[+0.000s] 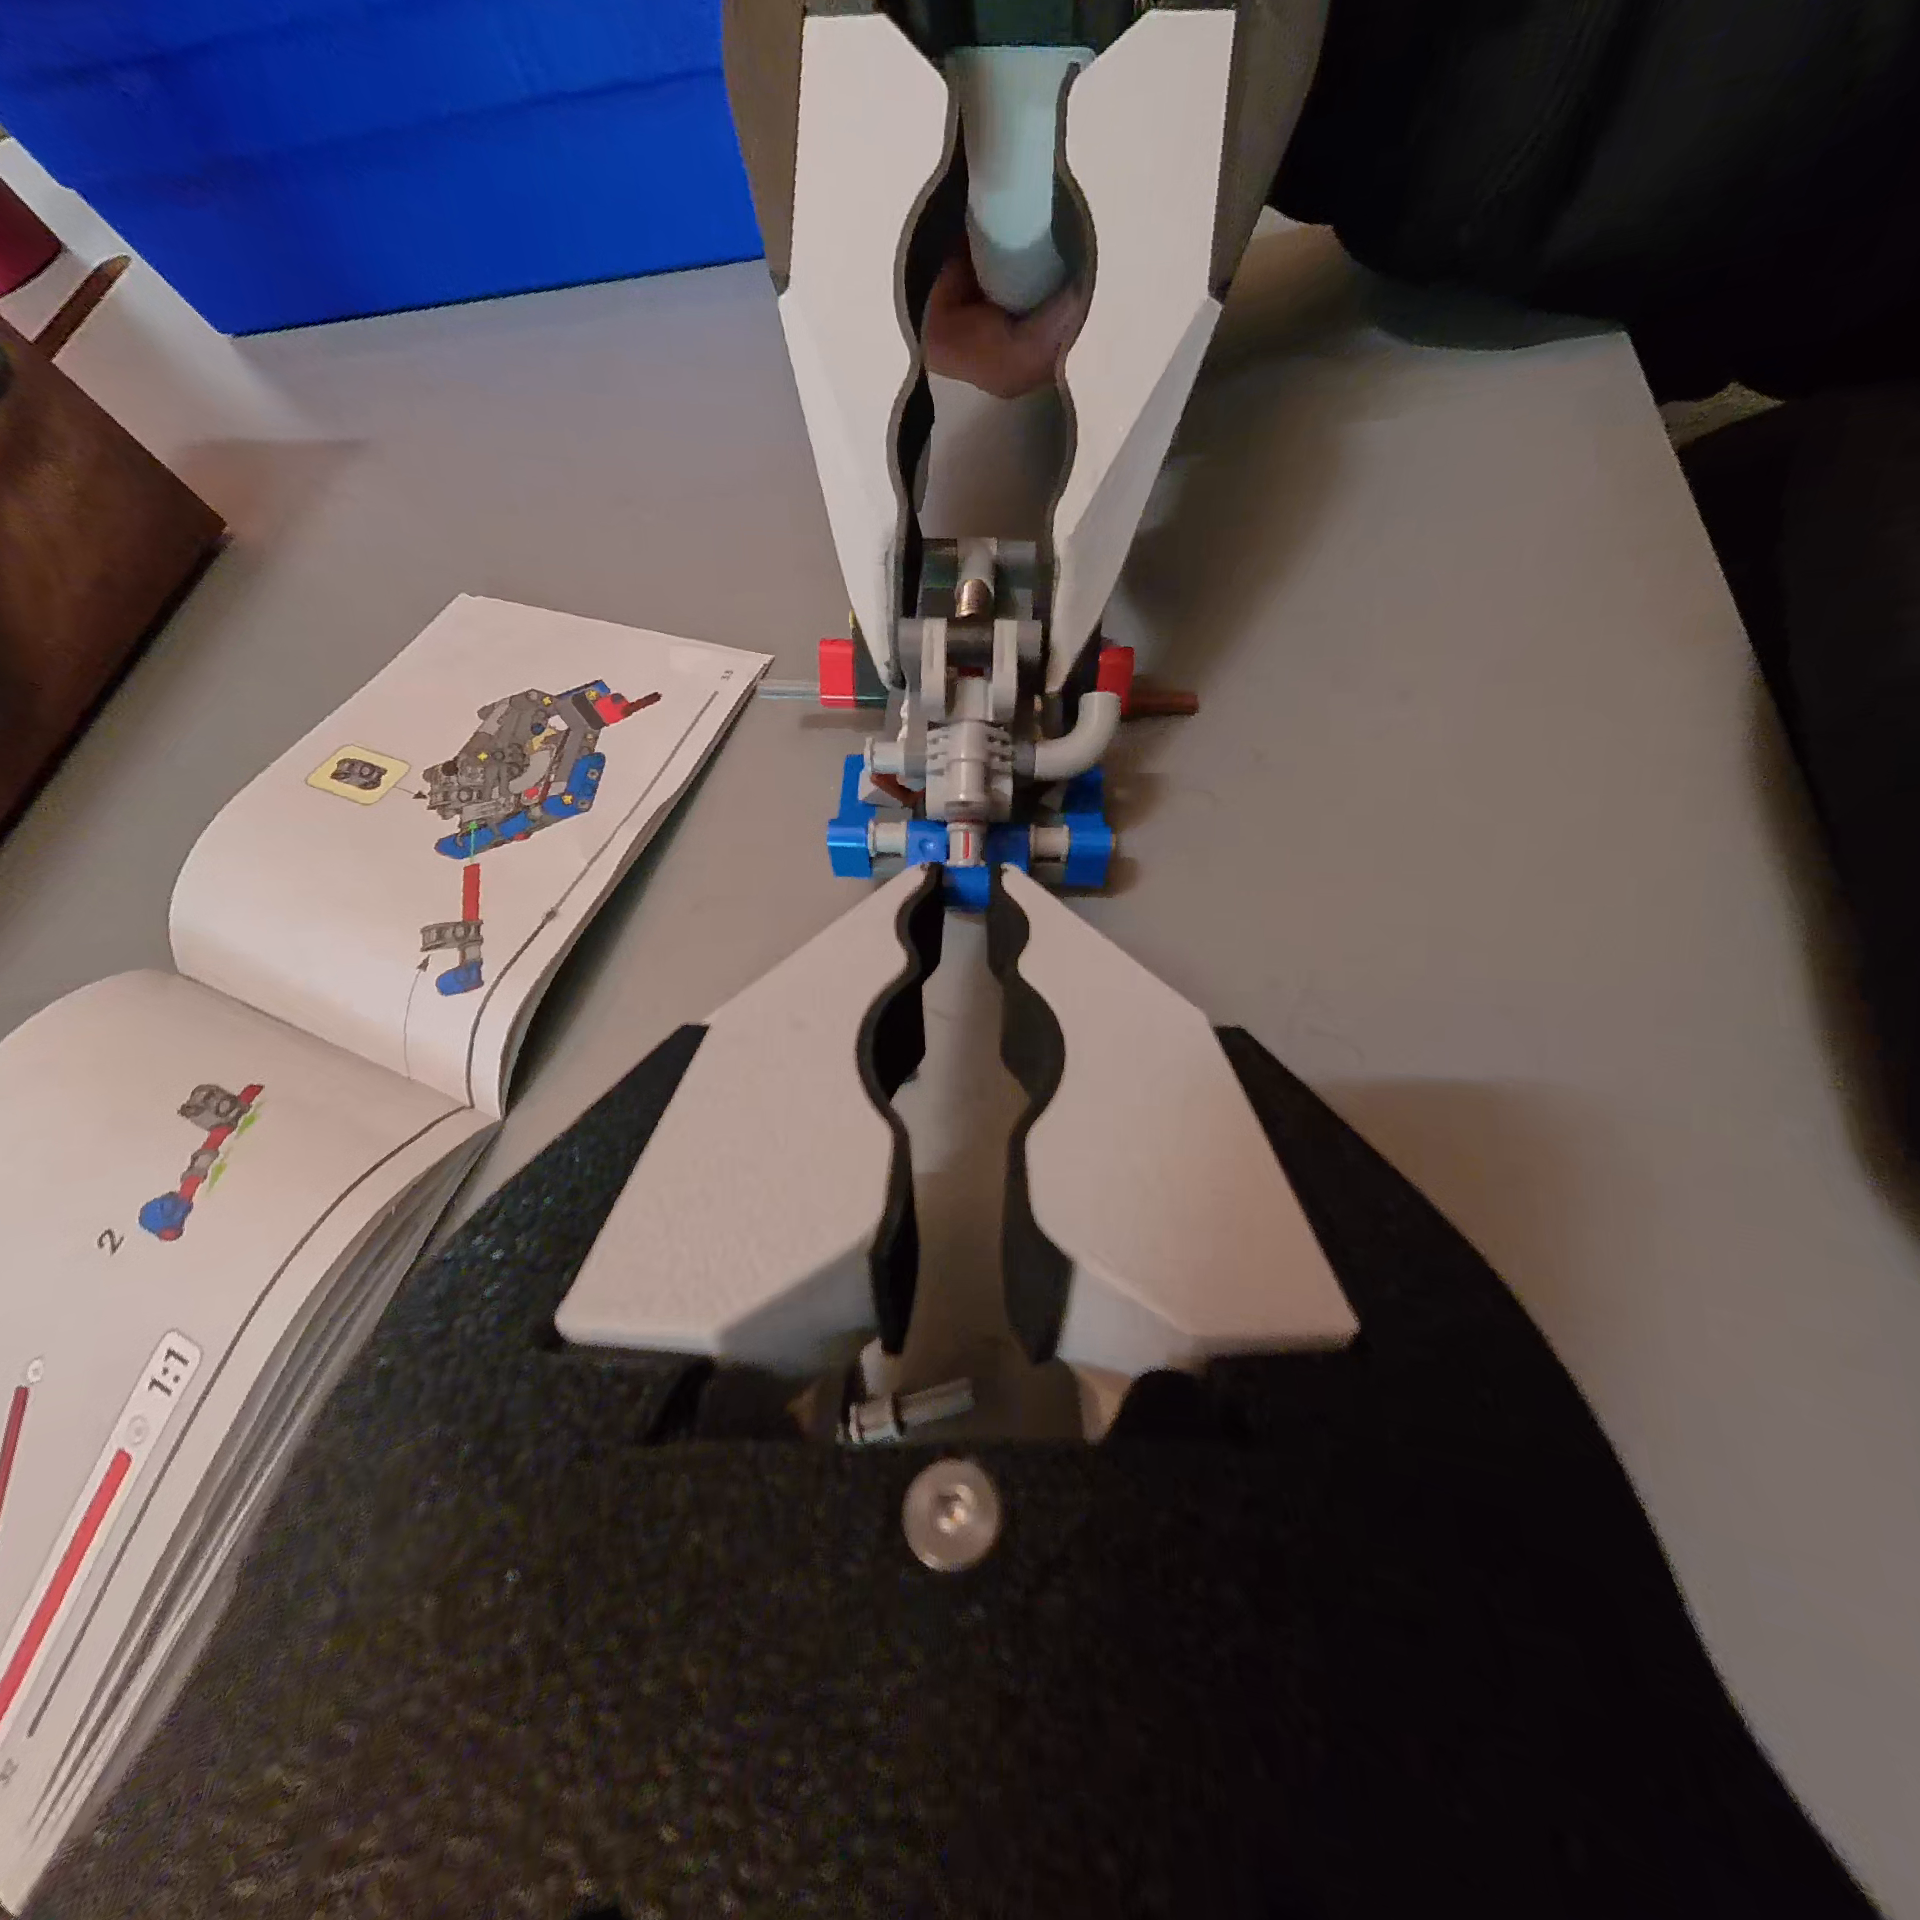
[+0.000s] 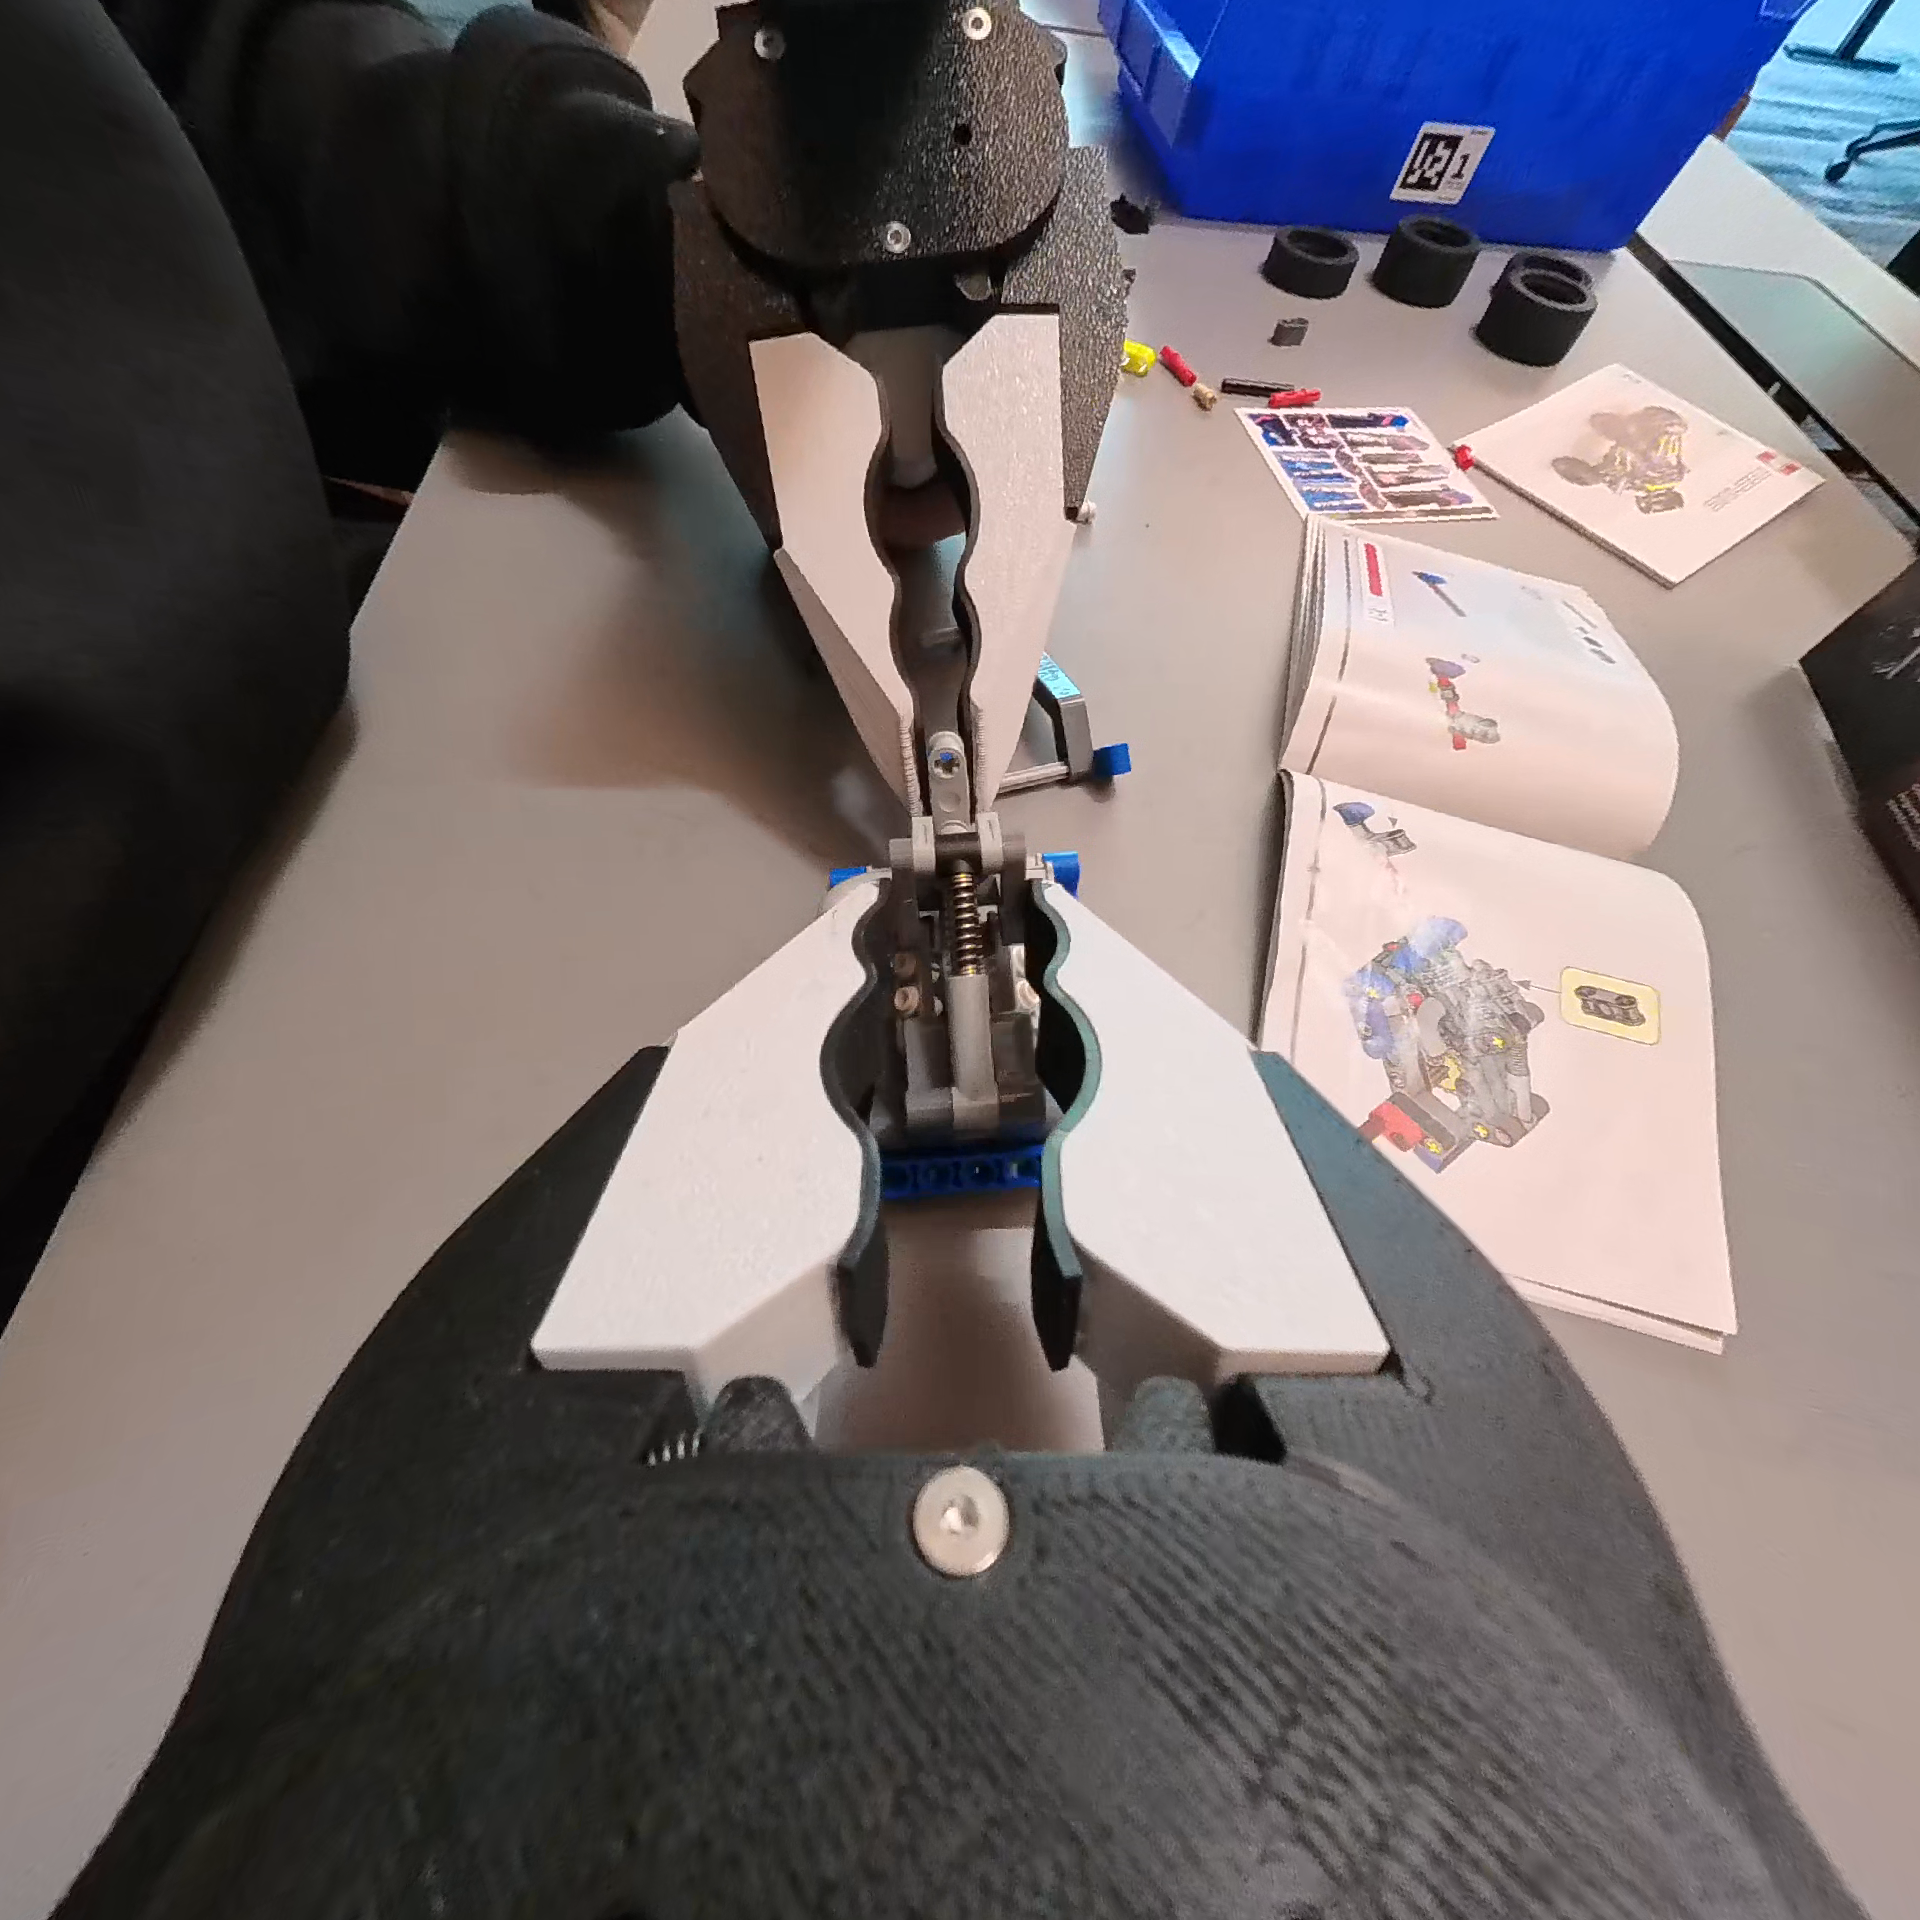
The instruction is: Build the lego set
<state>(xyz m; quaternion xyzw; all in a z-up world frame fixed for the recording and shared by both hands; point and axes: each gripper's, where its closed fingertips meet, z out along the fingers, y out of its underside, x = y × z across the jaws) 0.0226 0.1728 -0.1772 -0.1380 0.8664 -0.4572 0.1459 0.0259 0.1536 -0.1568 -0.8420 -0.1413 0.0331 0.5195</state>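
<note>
the left gripper has its fingers nearly together, pinching a blue piece at the near edge of the lego model, which sits on the grey table. opposite, the right gripper clamps the model's grey frame. it looks light and rigid, yet joints could pop apart, so the blue base beam seems the safest hold. only the right wrist view shows the spring shock absorber, black tyres and sticker sheet; both show the open instruction booklet.
</note>
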